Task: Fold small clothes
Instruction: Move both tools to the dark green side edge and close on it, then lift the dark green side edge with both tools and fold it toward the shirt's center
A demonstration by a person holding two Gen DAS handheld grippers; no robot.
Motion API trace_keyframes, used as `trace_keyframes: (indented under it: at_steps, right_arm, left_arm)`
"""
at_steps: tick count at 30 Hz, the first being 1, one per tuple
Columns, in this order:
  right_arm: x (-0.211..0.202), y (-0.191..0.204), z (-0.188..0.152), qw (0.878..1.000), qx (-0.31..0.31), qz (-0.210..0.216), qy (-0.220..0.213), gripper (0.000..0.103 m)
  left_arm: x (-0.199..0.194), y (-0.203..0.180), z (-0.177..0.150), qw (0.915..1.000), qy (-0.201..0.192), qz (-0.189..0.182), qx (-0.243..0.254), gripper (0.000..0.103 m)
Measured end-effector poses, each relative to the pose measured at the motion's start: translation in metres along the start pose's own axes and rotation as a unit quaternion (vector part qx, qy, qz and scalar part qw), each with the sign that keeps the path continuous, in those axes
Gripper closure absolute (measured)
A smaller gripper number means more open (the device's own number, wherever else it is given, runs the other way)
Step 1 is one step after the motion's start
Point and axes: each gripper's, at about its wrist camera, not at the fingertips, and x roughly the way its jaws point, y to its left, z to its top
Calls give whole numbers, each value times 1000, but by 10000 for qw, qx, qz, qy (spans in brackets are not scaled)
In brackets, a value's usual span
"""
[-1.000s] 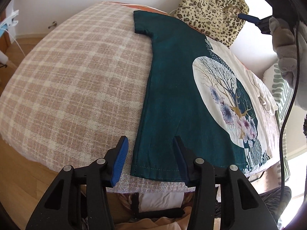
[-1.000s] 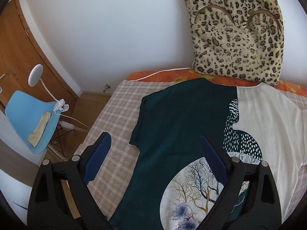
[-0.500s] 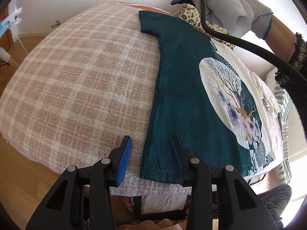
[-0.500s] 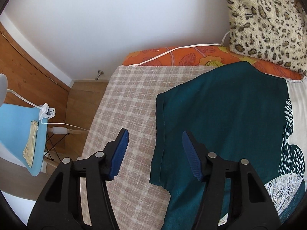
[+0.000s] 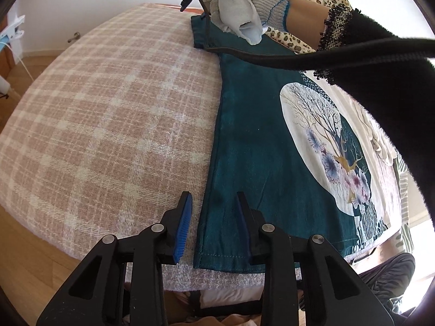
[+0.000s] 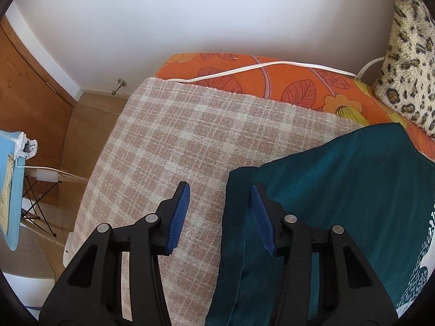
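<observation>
Shirt (image 5: 252, 146) far sleeve hidden behind gloved hand (image 5: 244, 0); both tongs agape.

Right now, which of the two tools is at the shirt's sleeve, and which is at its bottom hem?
The right tool straddles the edge of the teal shirt's sleeve near the orange sheet; the left tool straddles the stitched bottom hem corner. Both are open.

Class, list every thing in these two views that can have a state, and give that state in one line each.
Teal shirt: spread flat, unfolded, print side up.
Left gripper: open, straddling the shirt's bottom side corner.
Right gripper: open, straddling the sleeve edge.
Sleeve: flat on the blanket, not yet gripped.
Plaid blanket: spread smooth under the shirt.
Leopard cushion: propped upright against the wall.
White cable: lying loose across the orange sheet.
</observation>
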Motion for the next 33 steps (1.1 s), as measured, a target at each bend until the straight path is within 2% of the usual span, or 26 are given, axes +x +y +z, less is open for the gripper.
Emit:
trace_keyframes:
  at_steps: [5,7,10,12,15,18,22,26,33]
  right_arm:
    - [16,1,3,9986,-310,-395,194,53]
    - [18,-5,4,9983,-343,-432,207,57]
    - [16,-12,4,9981,-369,-465,141,68]
    - [15,-10,2,9963,-531,-662,106,79]
    - [13,-10,-1,9942,-677,-839,33,89]
    - [9,-16,-1,9957,-513,-772,5,96]
    - [-3,-29,-1,9955,-422,-838,-120,99]
    - [-23,-51,5,9965,-193,-752,-312,100]
    - [-71,-92,7,9951,20,-752,-643,100]
  left_arm:
    - [1,0,0,9999,0,-144,-42,74]
    - [1,-1,1,9999,-10,-153,-36,74]
    - [2,-4,2,9999,-27,-129,16,75]
    - [5,-5,1,9999,-10,-152,50,88]
    - [6,0,2,9994,-19,-340,-60,96]
    - [6,2,2,9990,-4,-439,-118,99]
    - [4,-1,2,9984,-27,-554,-96,100]
    - [-2,-14,3,9981,-134,-576,190,101]
    - [-4,-40,3,9952,-172,-850,447,101]
